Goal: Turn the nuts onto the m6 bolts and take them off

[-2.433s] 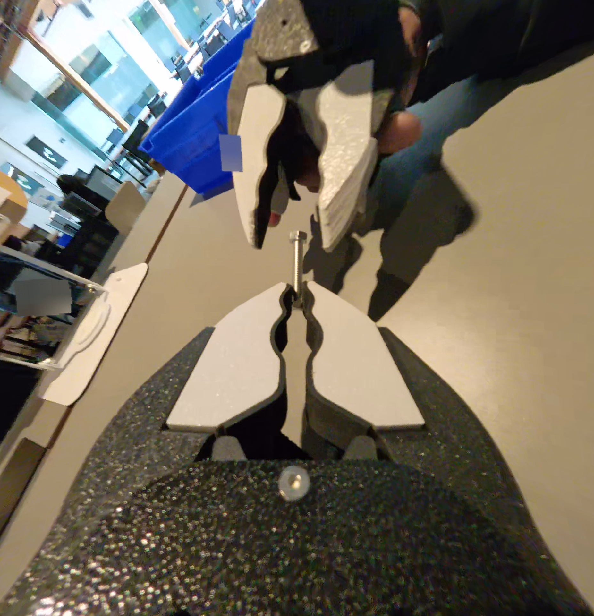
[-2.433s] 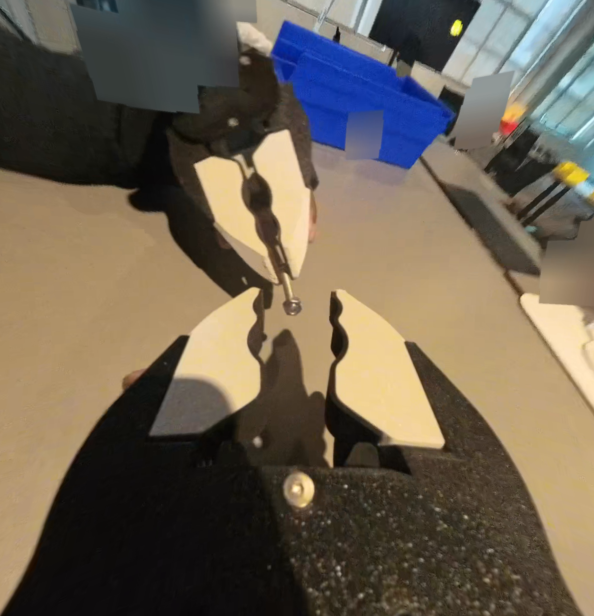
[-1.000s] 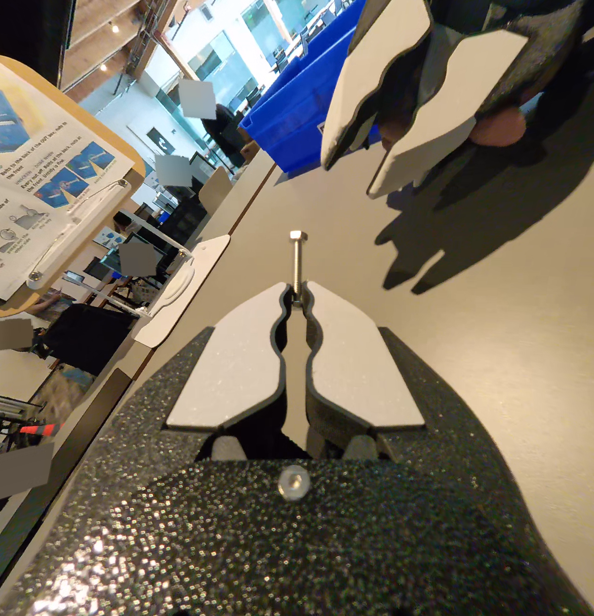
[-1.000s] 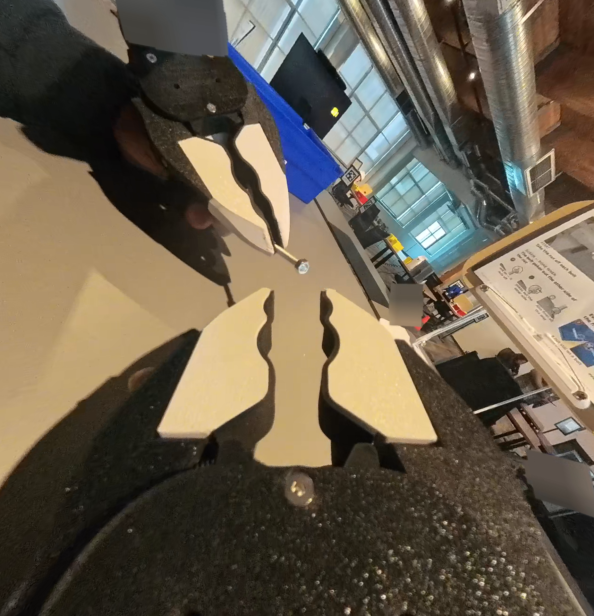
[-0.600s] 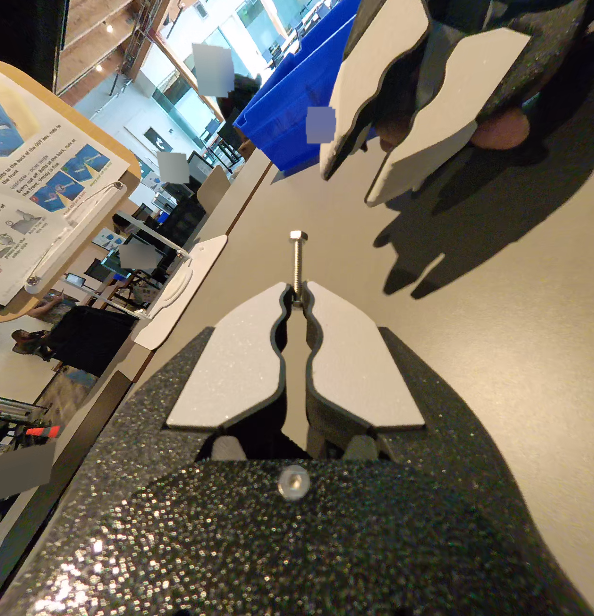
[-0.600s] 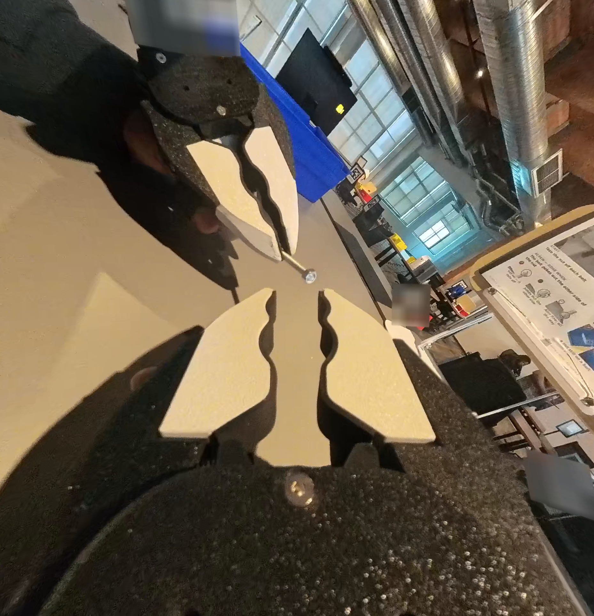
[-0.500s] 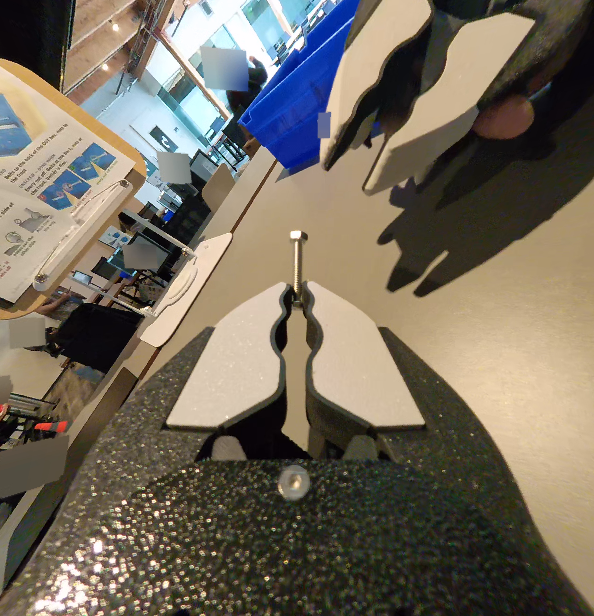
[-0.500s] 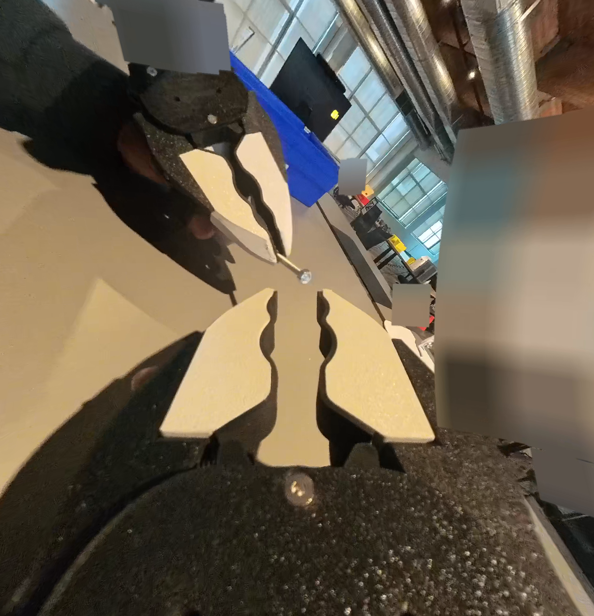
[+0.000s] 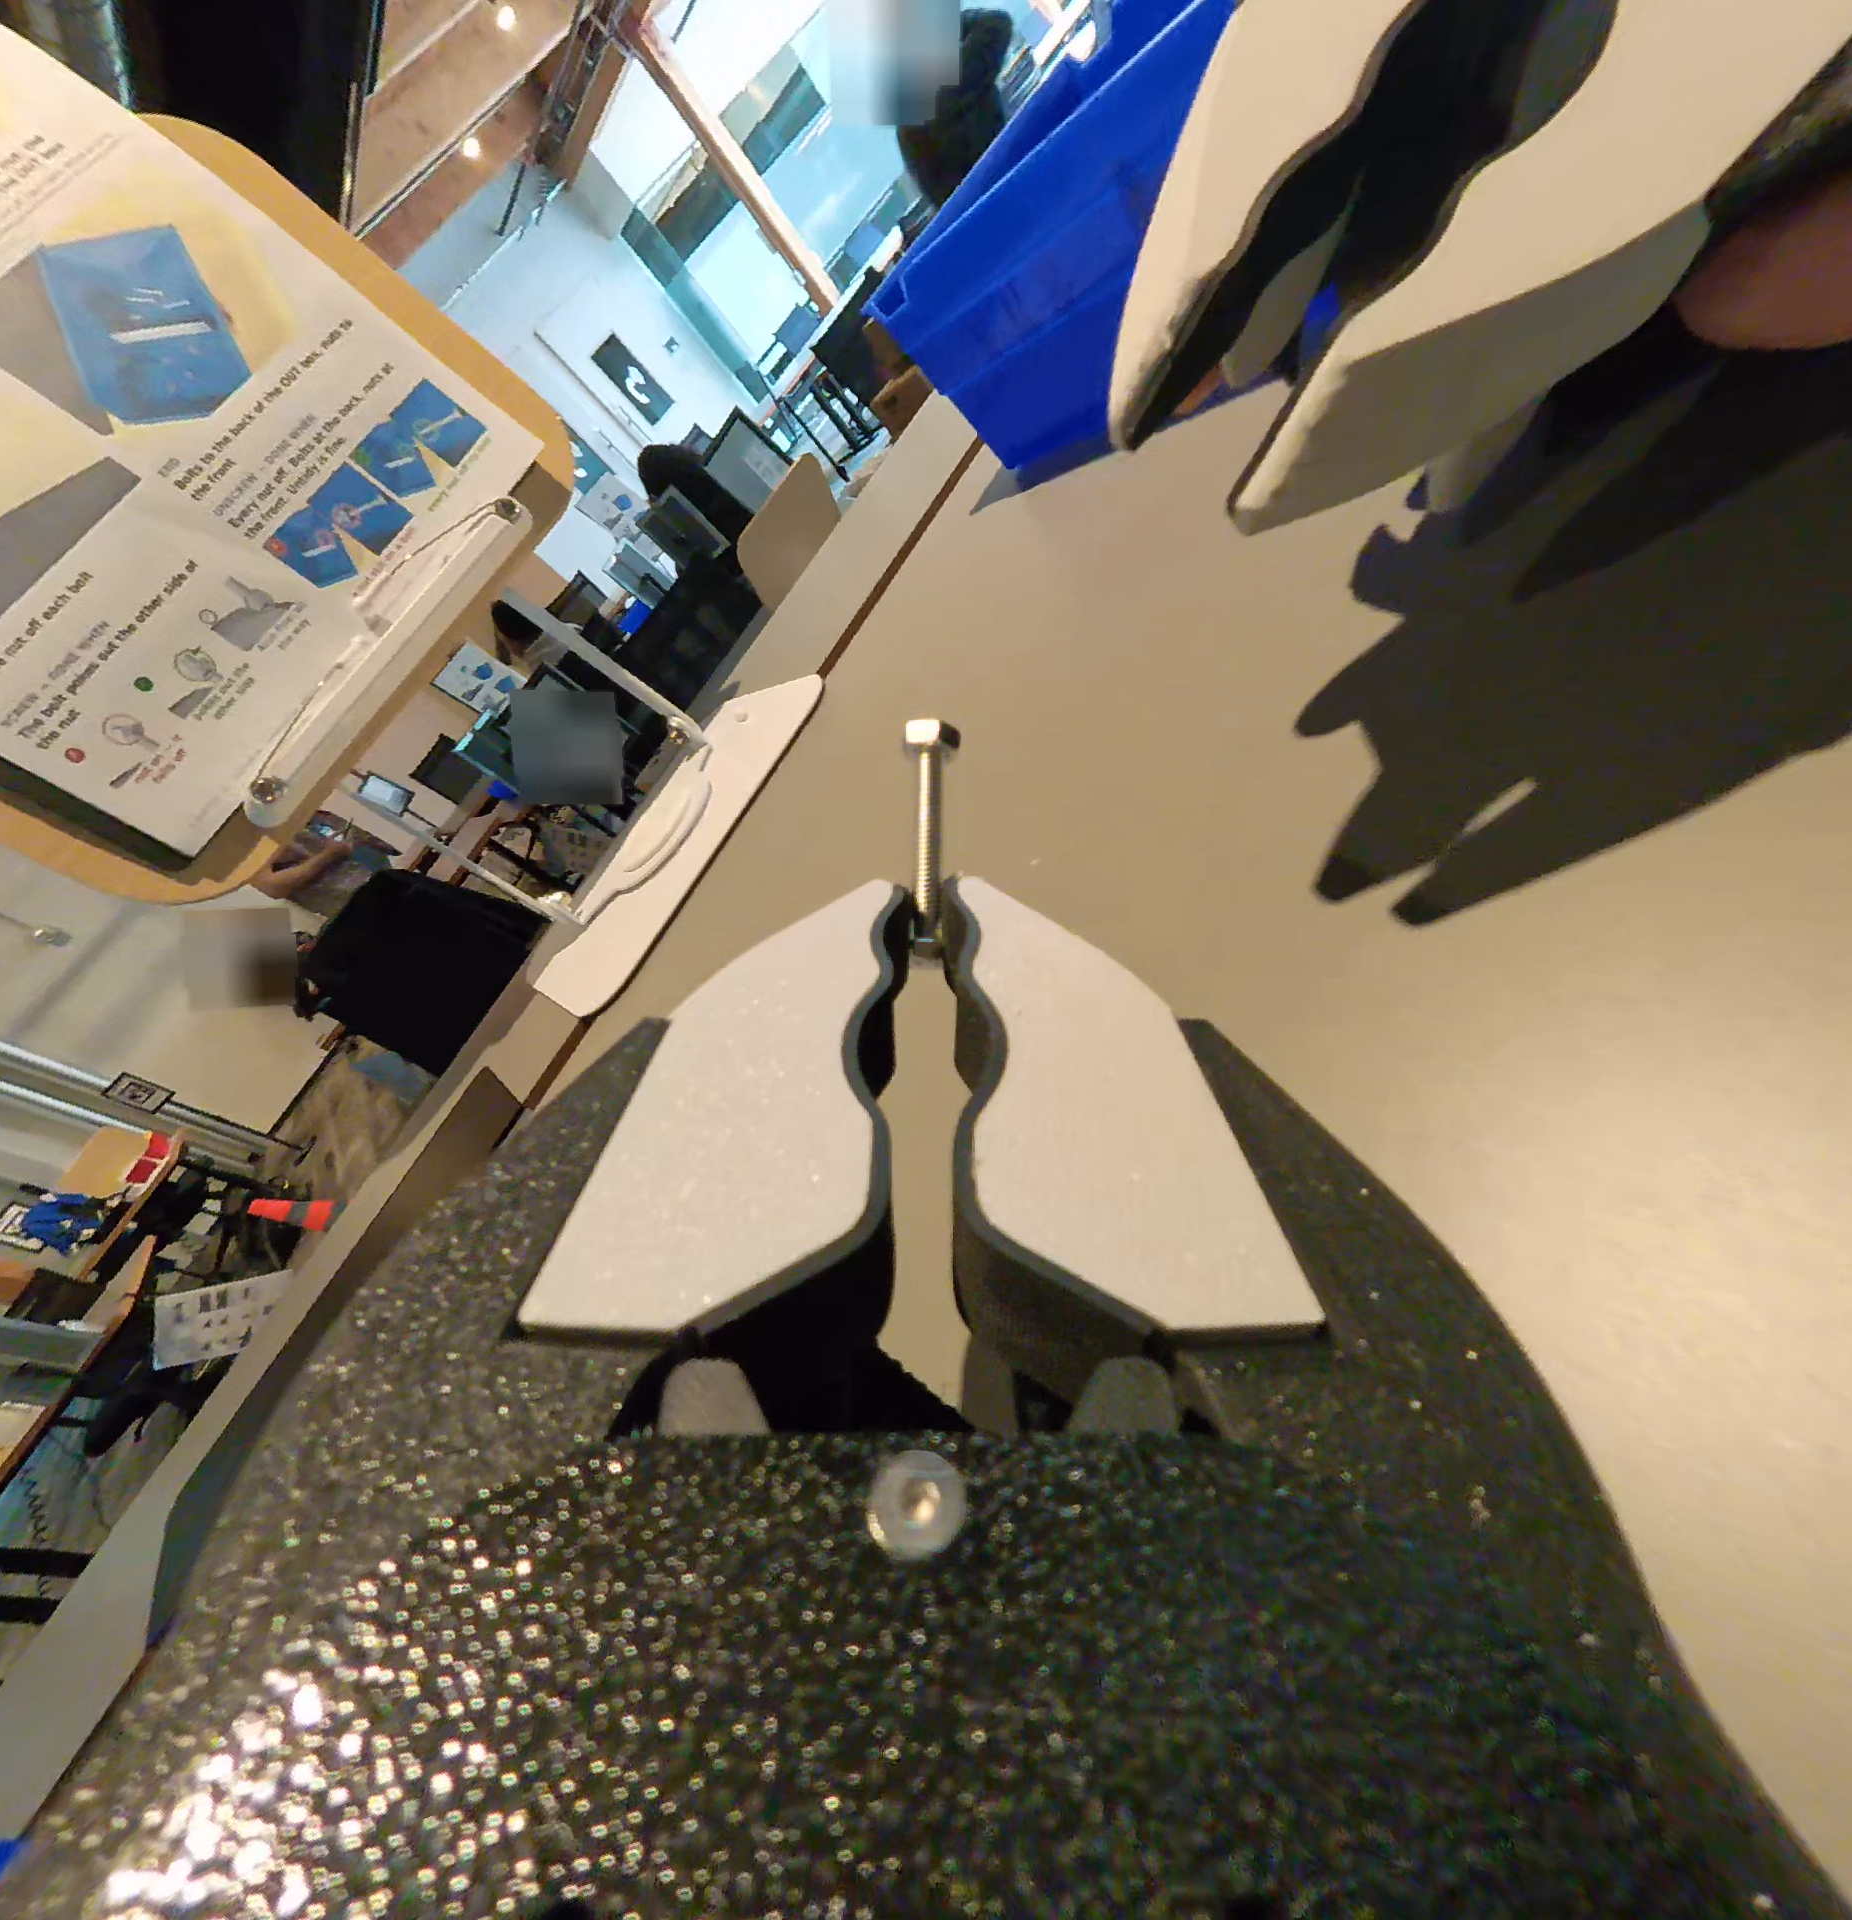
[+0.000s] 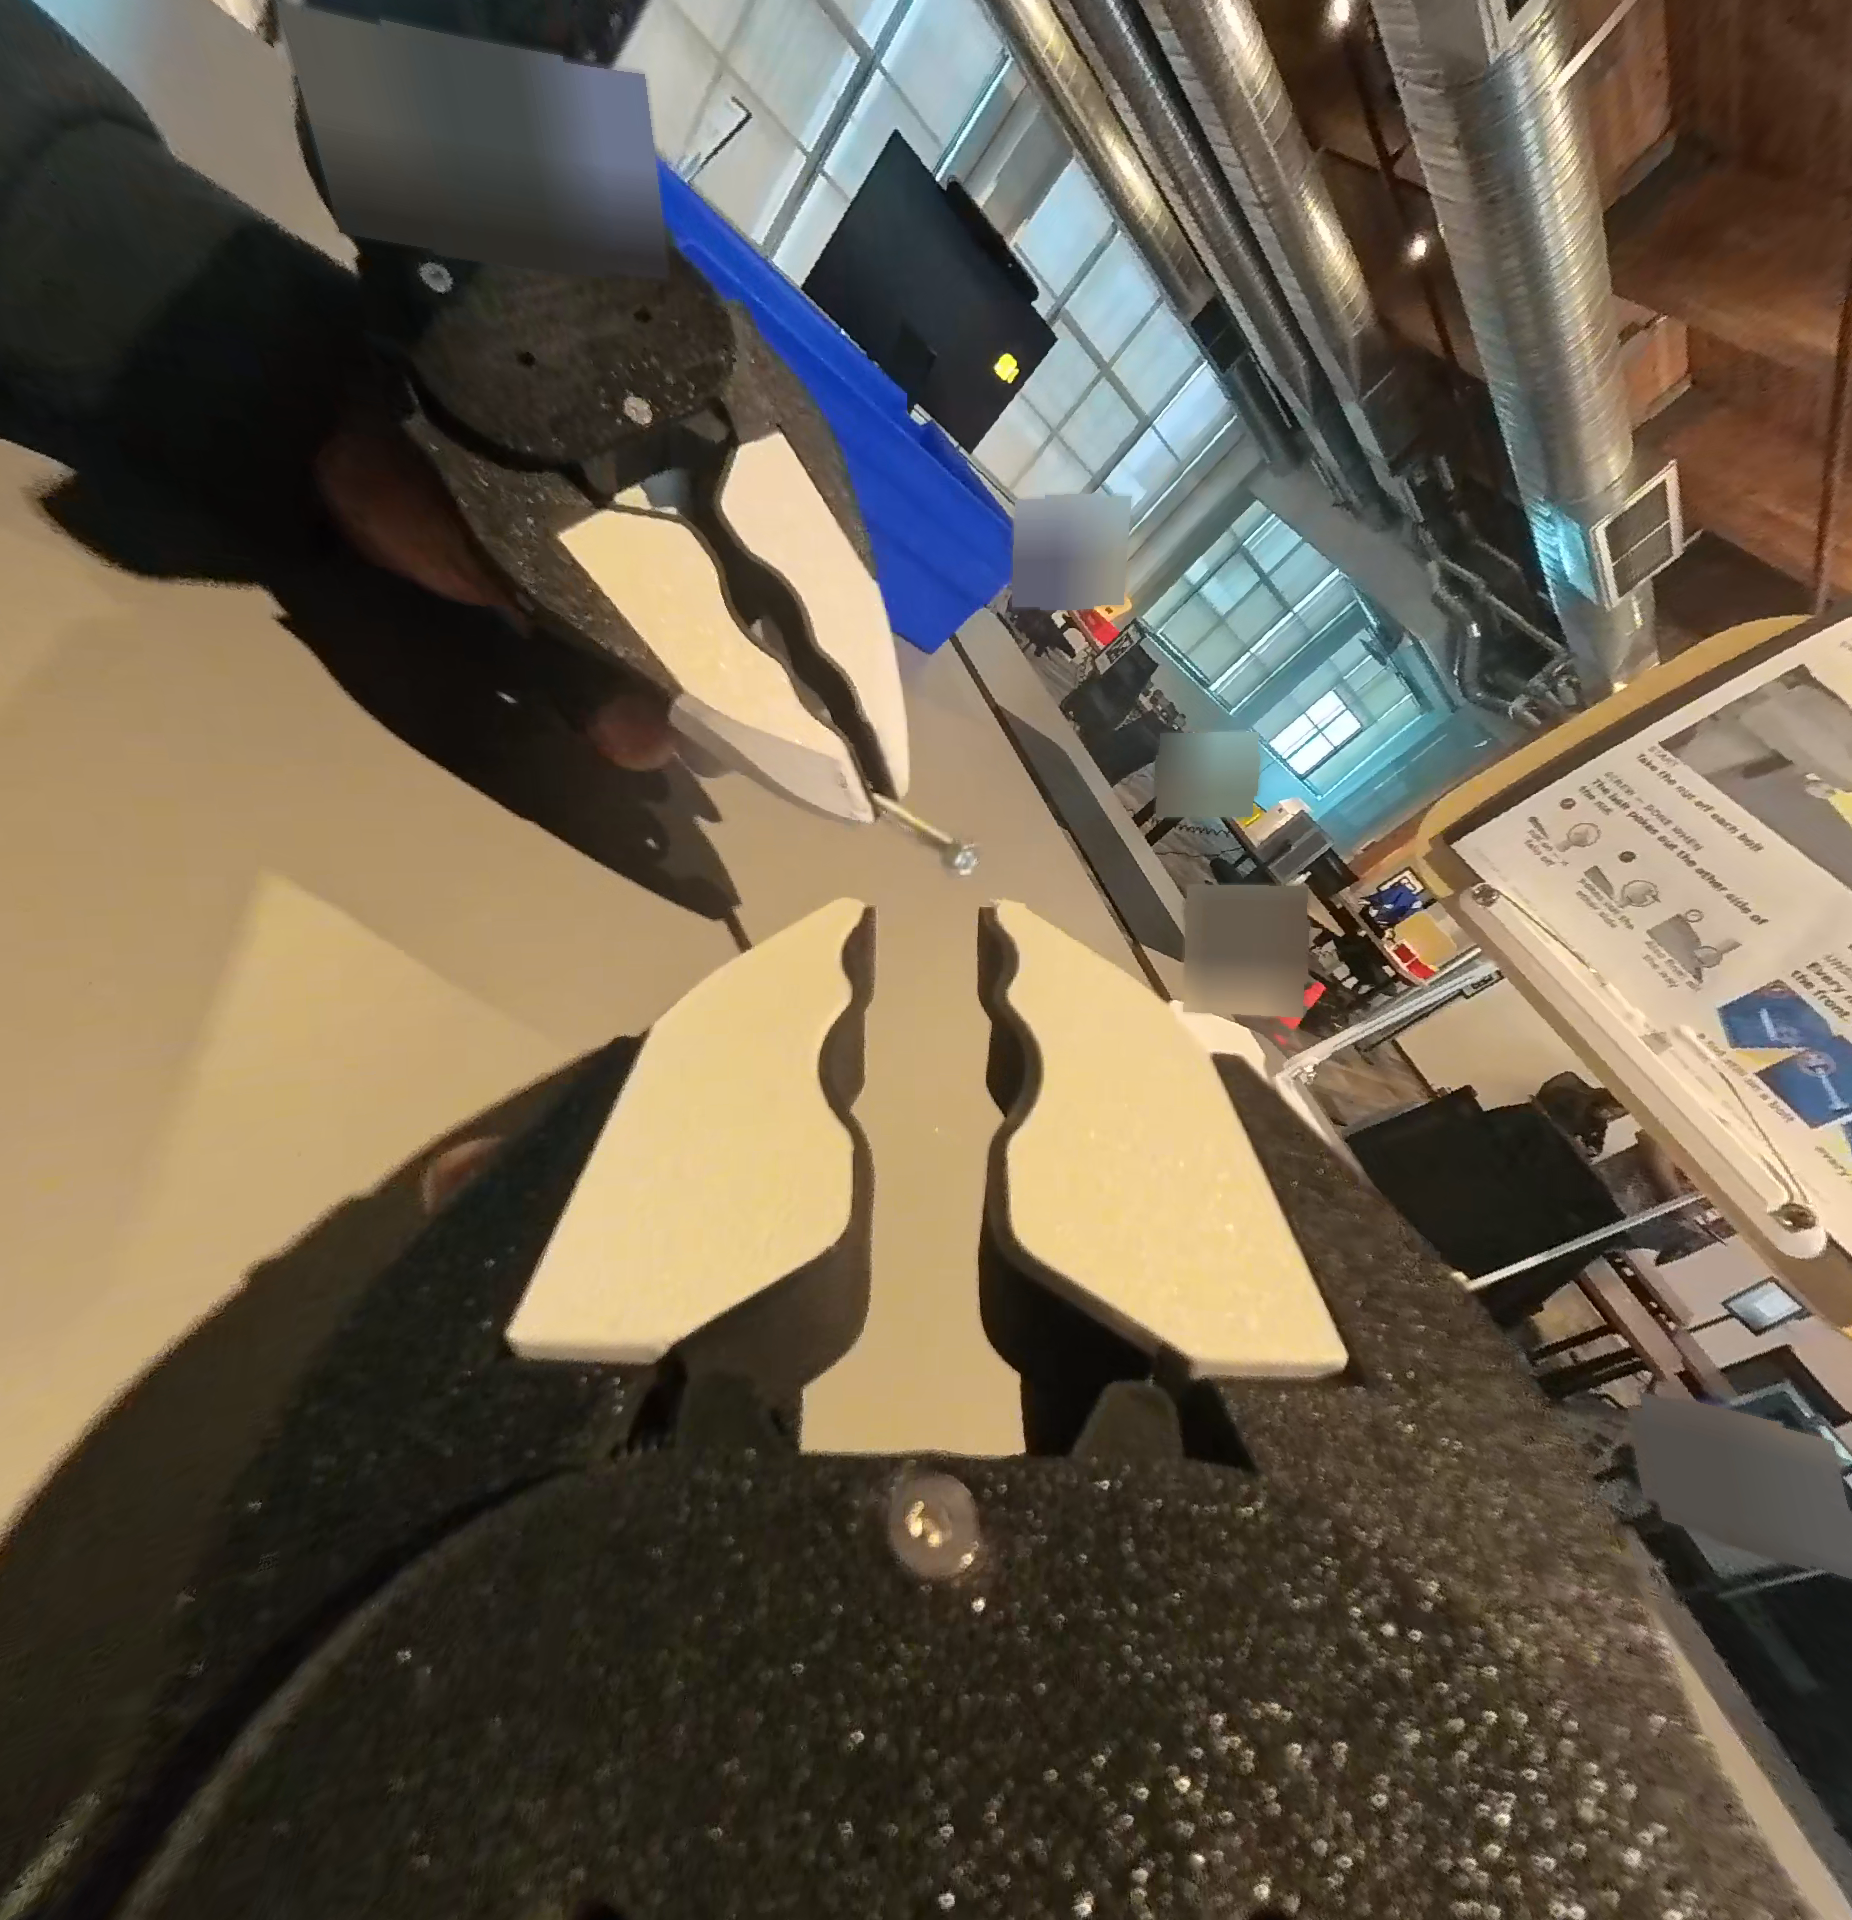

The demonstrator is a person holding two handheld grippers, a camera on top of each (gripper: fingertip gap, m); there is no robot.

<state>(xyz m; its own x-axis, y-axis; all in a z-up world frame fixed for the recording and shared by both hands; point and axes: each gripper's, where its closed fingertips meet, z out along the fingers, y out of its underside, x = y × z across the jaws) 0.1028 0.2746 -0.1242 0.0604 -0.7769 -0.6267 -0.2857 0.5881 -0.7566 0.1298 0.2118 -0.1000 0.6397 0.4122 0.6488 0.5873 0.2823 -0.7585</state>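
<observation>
Above grey table (image 9: 1524,1195), my left gripper (image 9: 929,914) pinches bolt (image 9: 927,821) by threaded end between fingertips; hex head points forward, away from me. No nut visible on exposed shank; at tips I cannot tell. My right gripper (image 10: 922,914) spread apart, holds nothing, tips near bolt head (image 10: 961,858) but not touching. Blue bins (image 9: 1015,301) at far table edge. Instruction board (image 9: 205,499) stands at left.

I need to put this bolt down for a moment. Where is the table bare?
The table is bare right of the left claw, which grips the bolt. It is crowded by the blue bins and the white plate at the far left edge.
</observation>
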